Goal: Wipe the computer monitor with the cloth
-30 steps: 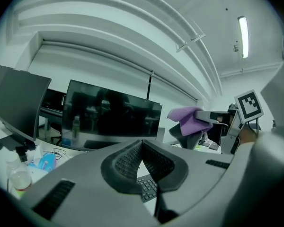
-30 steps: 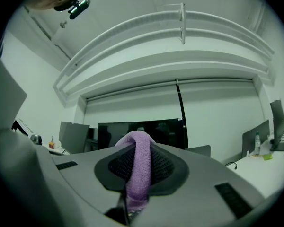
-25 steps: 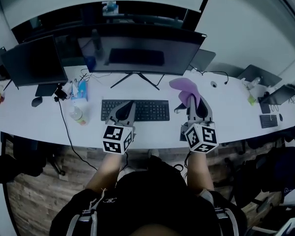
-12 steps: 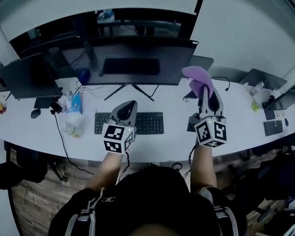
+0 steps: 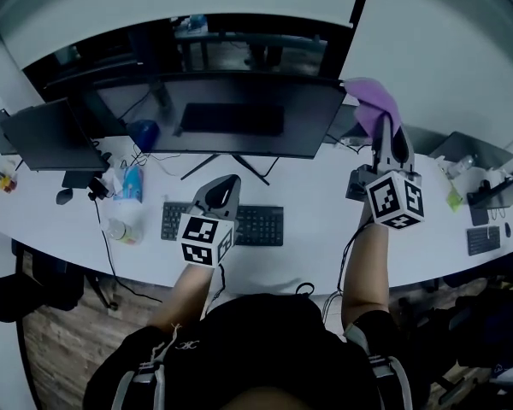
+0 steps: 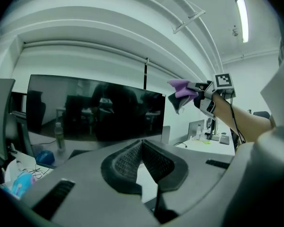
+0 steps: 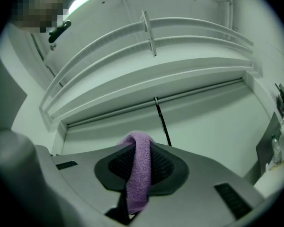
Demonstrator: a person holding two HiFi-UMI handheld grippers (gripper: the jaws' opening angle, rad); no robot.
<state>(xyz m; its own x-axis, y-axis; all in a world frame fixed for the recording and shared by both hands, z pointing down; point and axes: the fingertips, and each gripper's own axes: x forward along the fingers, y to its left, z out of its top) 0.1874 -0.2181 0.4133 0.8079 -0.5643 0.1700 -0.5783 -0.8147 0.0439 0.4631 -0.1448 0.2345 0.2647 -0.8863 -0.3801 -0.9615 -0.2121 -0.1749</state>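
Long white bench (image 5: 308,237) runs across the room, and the big dark monitor (image 5: 239,114) stands in the middle of it. A second ago the right gripper (image 5: 392,135) was low down in front of the monitor. Now it has gone up and away, and it is just beside the monitor's top right corner. It brought the purple cloth (image 5: 372,101) up with it.

So the cloth looks ready to start wiping, but it seems not to touch the screen yet.

The right jaws pinch the cloth tight, and a strip of it hangs down between them. The left gripper (image 5: 222,190) has hardly moved. It sits low in front of the monitor, over the keyboard (image 5: 256,225). Its jaws are pressed together with nothing in them.
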